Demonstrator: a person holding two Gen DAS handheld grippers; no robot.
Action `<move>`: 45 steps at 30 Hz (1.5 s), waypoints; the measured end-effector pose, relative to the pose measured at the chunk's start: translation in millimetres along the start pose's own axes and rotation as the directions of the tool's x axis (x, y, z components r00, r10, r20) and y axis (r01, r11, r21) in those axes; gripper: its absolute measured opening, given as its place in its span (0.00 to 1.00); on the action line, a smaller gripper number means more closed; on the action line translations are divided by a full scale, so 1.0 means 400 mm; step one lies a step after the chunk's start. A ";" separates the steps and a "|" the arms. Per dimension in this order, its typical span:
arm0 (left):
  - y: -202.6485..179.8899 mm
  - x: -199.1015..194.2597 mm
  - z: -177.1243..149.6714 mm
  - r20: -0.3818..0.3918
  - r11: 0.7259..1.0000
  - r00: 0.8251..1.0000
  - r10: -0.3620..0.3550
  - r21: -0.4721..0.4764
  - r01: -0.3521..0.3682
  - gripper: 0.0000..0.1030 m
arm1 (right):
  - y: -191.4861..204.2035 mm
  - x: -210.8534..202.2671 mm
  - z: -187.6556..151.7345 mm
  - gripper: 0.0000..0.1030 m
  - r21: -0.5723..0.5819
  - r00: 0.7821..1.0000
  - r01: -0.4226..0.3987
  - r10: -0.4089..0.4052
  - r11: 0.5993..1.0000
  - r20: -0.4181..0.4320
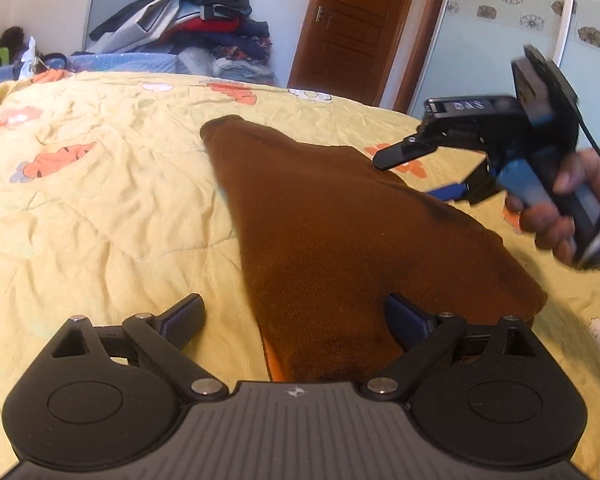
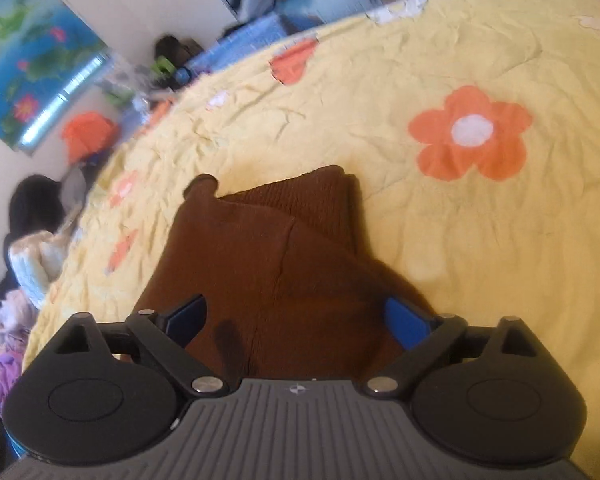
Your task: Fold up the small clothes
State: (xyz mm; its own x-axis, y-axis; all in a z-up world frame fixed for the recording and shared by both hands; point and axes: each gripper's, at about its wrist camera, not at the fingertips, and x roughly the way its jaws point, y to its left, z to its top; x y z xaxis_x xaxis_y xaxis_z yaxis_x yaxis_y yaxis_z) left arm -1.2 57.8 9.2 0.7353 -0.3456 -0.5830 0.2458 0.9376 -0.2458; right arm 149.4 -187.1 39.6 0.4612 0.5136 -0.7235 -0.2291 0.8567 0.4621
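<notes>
A brown knitted garment [image 1: 340, 240] lies on the yellow flowered bedspread [image 1: 100, 200], narrowing toward the far end. My left gripper [image 1: 296, 320] is open just above its near edge, holding nothing. My right gripper [image 1: 416, 172] shows in the left wrist view at the garment's right side, held in a hand, jaws open. In the right wrist view the right gripper [image 2: 296, 320] is open over the same brown garment [image 2: 268, 256], whose ribbed end [image 2: 324, 196] is folded over at the far side.
A heap of clothes [image 1: 196, 16] is piled beyond the bed by the wall, with a wooden door [image 1: 356, 20] to its right. In the right wrist view a poster [image 2: 28, 52] hangs on the wall and a person [image 2: 36, 240] sits beside the bed.
</notes>
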 end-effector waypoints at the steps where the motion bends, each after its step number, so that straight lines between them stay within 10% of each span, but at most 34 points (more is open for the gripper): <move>1: 0.002 -0.001 -0.001 0.001 1.000 1.000 -0.009 -0.005 0.009 0.98 | 0.016 -0.015 0.008 0.81 -0.001 0.999 0.023 -0.023 1.000 0.034; 7: -0.002 0.011 0.001 -0.001 1.000 1.000 -0.012 -0.003 0.012 1.00 | 0.153 -0.016 -0.015 0.93 -0.124 0.988 -0.141 0.148 0.982 0.048; 11: -0.005 0.011 0.001 -0.003 1.000 1.000 -0.011 -0.001 0.011 1.00 | 0.174 0.143 -0.048 0.96 -0.192 0.997 -0.012 -0.002 0.981 -0.072; 16: -0.005 0.008 0.001 -0.003 1.000 1.000 -0.011 0.000 0.011 1.00 | 0.152 0.170 -0.028 1.00 -0.214 0.999 -0.037 0.038 0.976 -0.002; 24: -0.005 0.013 0.003 -0.003 1.000 1.000 -0.013 -0.001 0.013 1.00 | 0.194 0.008 -0.092 1.00 -0.255 0.998 -0.007 0.023 0.967 0.060; 34: -0.006 0.009 0.003 -0.008 1.000 1.000 -0.006 0.006 0.006 1.00 | 0.158 0.047 -0.154 0.99 -0.303 0.991 0.132 -0.124 0.944 0.046; 39: -0.007 0.011 0.004 -0.009 1.000 1.000 -0.004 0.007 0.004 1.00 | 0.160 -0.069 -0.214 1.00 -0.263 0.993 0.021 0.010 0.965 0.118; 45: 0.012 -0.013 0.020 -0.049 0.999 0.999 0.002 -0.044 -0.004 1.00 | 0.146 -0.122 -0.271 1.00 -0.322 0.989 0.100 -0.059 0.941 0.132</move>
State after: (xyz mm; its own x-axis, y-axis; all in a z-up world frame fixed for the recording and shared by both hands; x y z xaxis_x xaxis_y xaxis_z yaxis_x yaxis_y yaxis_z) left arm 1.2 64.4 17.0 0.7039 -0.3450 -0.6209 0.2143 0.9365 -0.2774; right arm 20.4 -157.1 46.2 0.5834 0.4511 -0.6754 -0.4460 0.8729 0.1977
